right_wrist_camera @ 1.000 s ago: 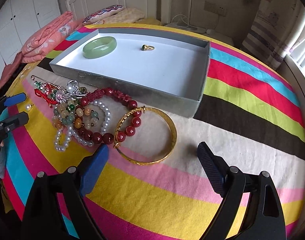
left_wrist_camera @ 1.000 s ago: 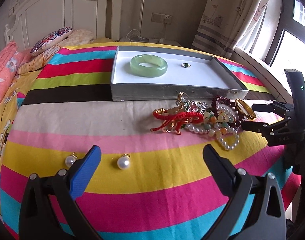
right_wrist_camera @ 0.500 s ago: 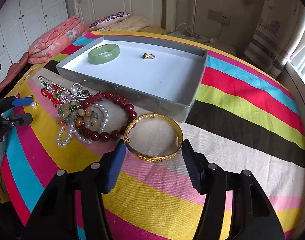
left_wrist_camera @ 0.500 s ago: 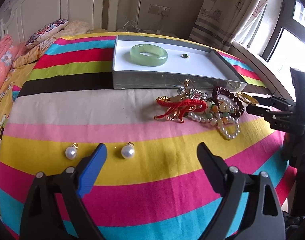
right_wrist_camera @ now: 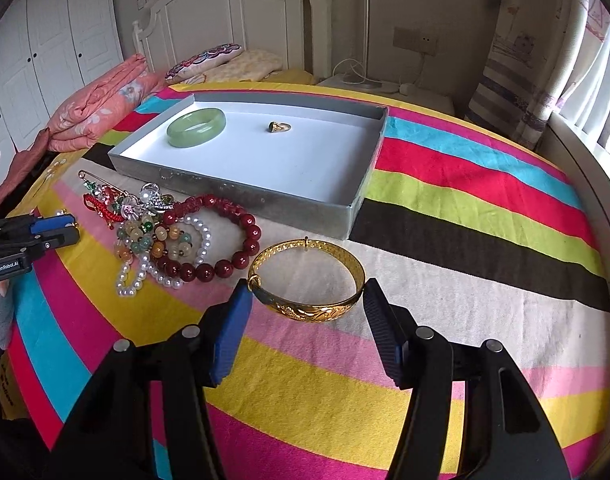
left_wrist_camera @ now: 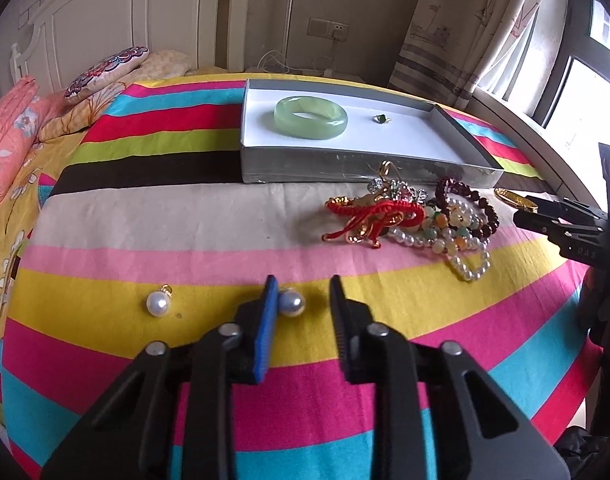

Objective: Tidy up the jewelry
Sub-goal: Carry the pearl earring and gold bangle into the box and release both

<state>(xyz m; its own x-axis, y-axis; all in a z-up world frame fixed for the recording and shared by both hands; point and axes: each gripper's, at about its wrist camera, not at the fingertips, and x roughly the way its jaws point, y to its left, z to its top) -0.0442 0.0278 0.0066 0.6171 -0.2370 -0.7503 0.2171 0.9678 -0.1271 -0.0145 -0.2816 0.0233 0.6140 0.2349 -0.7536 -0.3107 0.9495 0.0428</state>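
Left gripper [left_wrist_camera: 301, 298]: narrowed since earlier, fingers part-spread around pearl earring [left_wrist_camera: 292, 303], well before the tray [left_wrist_camera: 345, 168].
Right gripper [right_wrist_camera: 305, 300]: narrowed likewise, fingers straddling gold bangle [right_wrist_camera: 307, 276], not pinching.
Meaning: both grasps look imminent.

My left tool [left_wrist_camera: 301, 300] sits part-closed over one pearl earring [left_wrist_camera: 292, 303] on the bed [left_wrist_camera: 105, 240]; its blue finger [left_wrist_camera: 267, 312] touches it, with the other pearl [left_wrist_camera: 158, 304] beside.

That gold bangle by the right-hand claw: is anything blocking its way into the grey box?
Nothing visible does. The gold bangle lies on bare cloth between the right gripper fingers, and the near corner of the grey box is just beyond it. The bead pile lies off to the side.
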